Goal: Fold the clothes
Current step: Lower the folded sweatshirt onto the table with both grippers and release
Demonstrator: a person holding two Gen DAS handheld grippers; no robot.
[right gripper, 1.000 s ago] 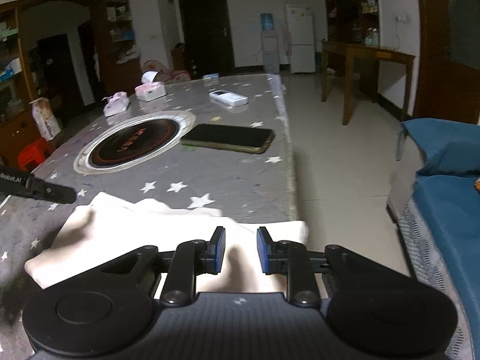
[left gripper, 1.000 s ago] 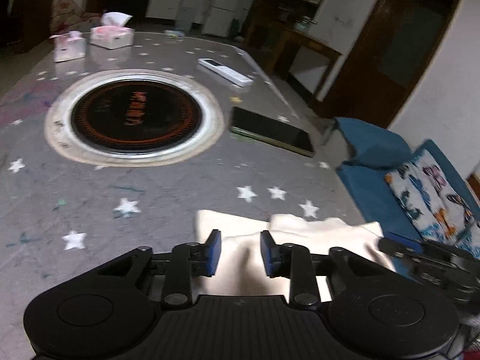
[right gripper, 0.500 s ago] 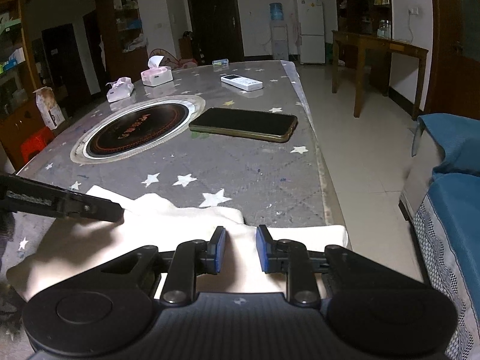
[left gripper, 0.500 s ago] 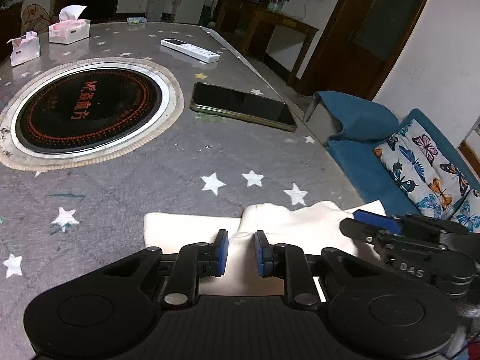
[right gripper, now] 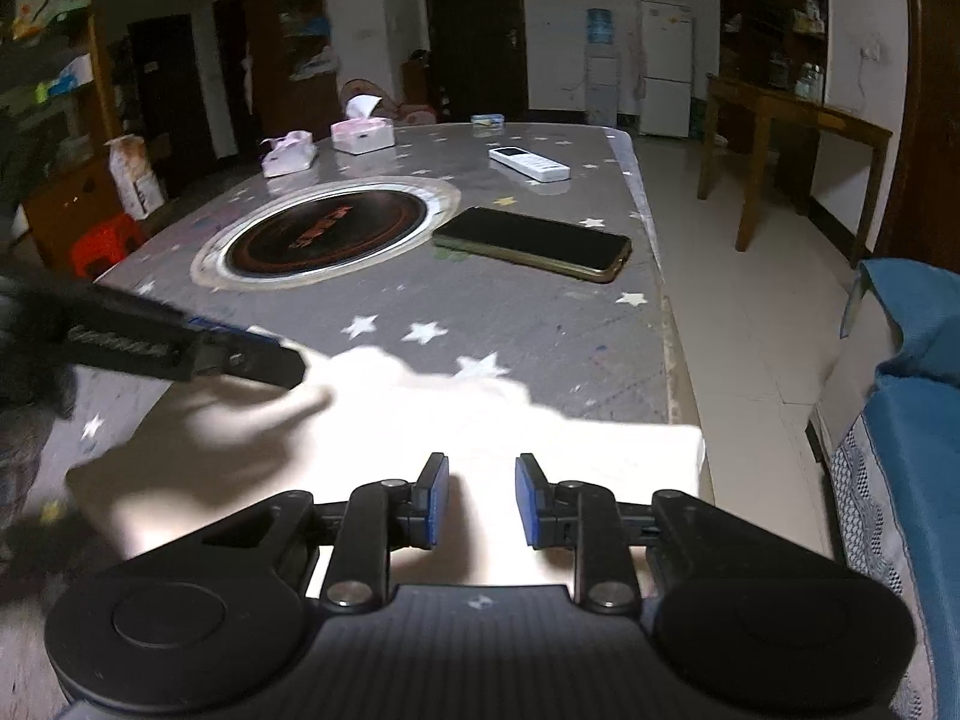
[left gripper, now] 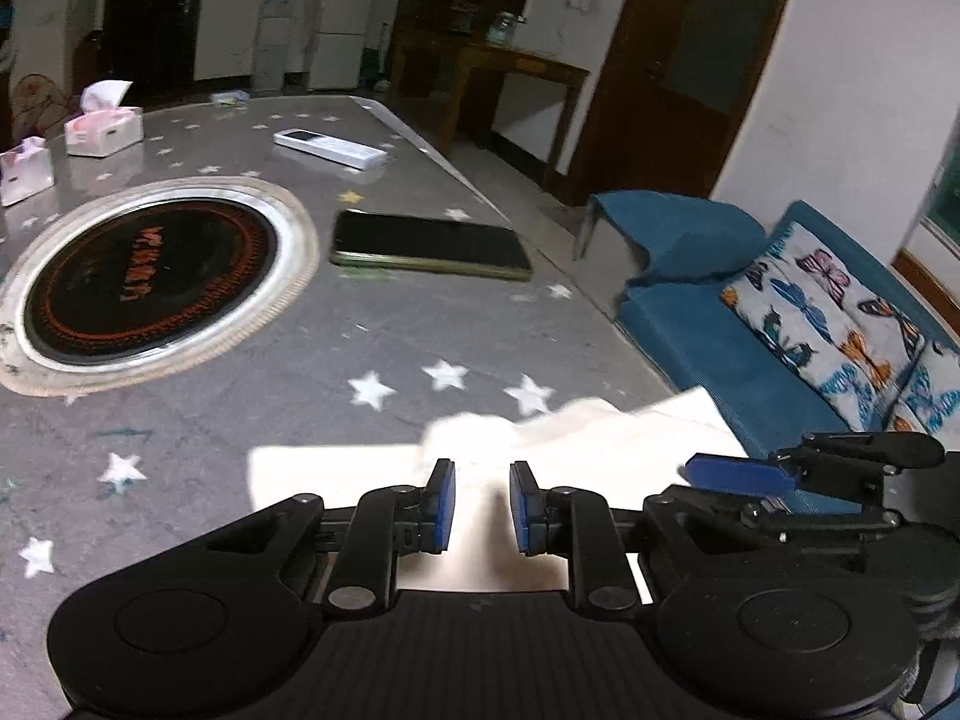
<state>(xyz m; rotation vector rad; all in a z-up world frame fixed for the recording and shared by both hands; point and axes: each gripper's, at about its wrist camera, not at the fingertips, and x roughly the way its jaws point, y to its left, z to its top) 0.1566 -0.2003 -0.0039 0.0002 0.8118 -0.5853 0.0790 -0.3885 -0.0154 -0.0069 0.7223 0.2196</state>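
A cream garment point(left gripper: 576, 438) lies folded flat at the near edge of the grey star-print table point(left gripper: 384, 348); it also shows in the right wrist view point(right gripper: 420, 426). My left gripper point(left gripper: 482, 507) is open just above the cloth, its blue pads apart with nothing between them. My right gripper point(right gripper: 476, 499) is open over the cloth's right part near the table edge. The right gripper shows at the right of the left wrist view point(left gripper: 744, 474). The left gripper's finger shows at the left of the right wrist view point(right gripper: 240, 354).
A round black induction hob point(left gripper: 144, 276) is set in the table. A dark phone point(left gripper: 432, 243), a white remote point(left gripper: 330, 147) and tissue boxes point(left gripper: 105, 126) lie beyond. A blue sofa point(left gripper: 750, 348) with a butterfly cushion stands right of the table edge.
Both grippers' jaws have opened wider than half a second ago. The left wrist view has tilted up and the cloth sits lower in it.
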